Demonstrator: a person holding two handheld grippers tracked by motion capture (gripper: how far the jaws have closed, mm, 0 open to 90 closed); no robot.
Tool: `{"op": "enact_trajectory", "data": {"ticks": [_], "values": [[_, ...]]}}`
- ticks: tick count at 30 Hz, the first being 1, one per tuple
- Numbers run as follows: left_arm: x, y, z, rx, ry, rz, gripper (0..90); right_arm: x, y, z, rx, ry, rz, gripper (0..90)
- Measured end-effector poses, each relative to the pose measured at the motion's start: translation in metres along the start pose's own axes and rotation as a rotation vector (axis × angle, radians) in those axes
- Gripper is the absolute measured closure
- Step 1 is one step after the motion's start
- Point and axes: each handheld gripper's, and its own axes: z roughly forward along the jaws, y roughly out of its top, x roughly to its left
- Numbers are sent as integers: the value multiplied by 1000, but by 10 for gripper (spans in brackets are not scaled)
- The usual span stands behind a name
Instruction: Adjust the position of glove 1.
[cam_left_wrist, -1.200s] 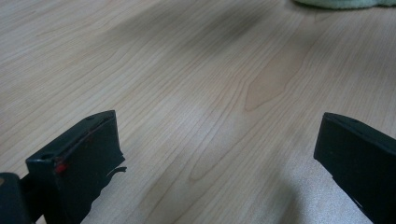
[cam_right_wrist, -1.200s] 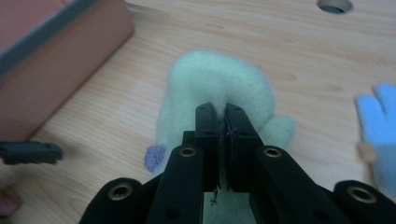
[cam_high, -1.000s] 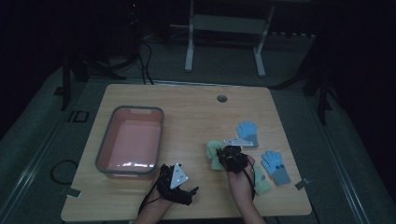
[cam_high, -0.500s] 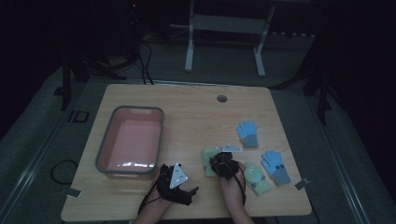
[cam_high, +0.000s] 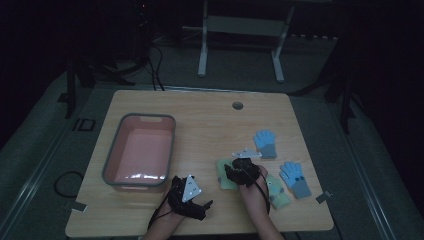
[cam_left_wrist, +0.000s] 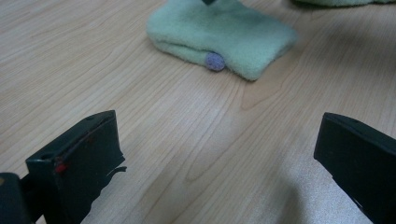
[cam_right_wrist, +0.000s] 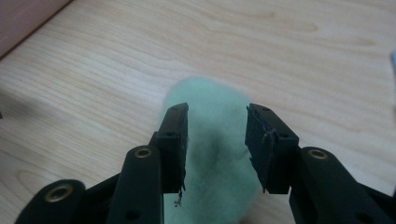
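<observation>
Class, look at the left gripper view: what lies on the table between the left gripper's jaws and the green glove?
Nothing: in the left gripper view, bare wooden table runs from the left gripper to the green glove.

high view: above, looking down on table (cam_high: 200, 120) | gripper views: low, close | shared: green glove (cam_left_wrist: 224, 35)

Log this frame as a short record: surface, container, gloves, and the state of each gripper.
surface: wooden table
container: pink tub with grey rim, at the table's left
green glove: flat on the table, between the right gripper's jaws
second green glove: right of the person's right hand
blue gloves: one farther back, one near the right edge
right gripper: jaws have just been opening, apart over the green glove, pads not pressing
left gripper: open wide, nothing between its jaws
</observation>
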Motion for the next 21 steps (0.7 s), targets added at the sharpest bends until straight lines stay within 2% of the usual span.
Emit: {"op": "enact_trajectory", "data": {"ticks": [3, 5, 6, 10, 12, 13, 14, 18, 20, 21], "values": [[0, 0, 0, -1, 1, 2, 8, -5, 6, -4, 2, 10, -23, 591], [0, 0, 0, 0, 1, 2, 8, -7, 8, -5, 5, 23, -21, 588], [0, 0, 0, 1, 1, 4, 8, -10, 11, -9, 1, 26, -41, 573], [0, 0, 0, 0, 1, 4, 8, -16, 14, -17, -4, 41, -62, 574], [0, 0, 0, 0, -1, 3, 8, -21, 15, -21, -2, 53, -81, 572], [0, 0, 0, 1, -1, 3, 8, -27, 15, -26, -1, 58, -109, 575], [0, 0, 0, 1, -1, 3, 8, -27, 15, -26, -1, 58, -109, 575], [0, 0, 0, 1, 0, 6, 8, -46, 14, -40, -18, 79, -148, 591], [0, 0, 0, 4, -1, 6, 8, -50, 13, -42, -20, 79, -152, 593], [0, 0, 1, 5, -2, 5, 8, -59, 11, -47, -27, 105, -158, 599]]}}
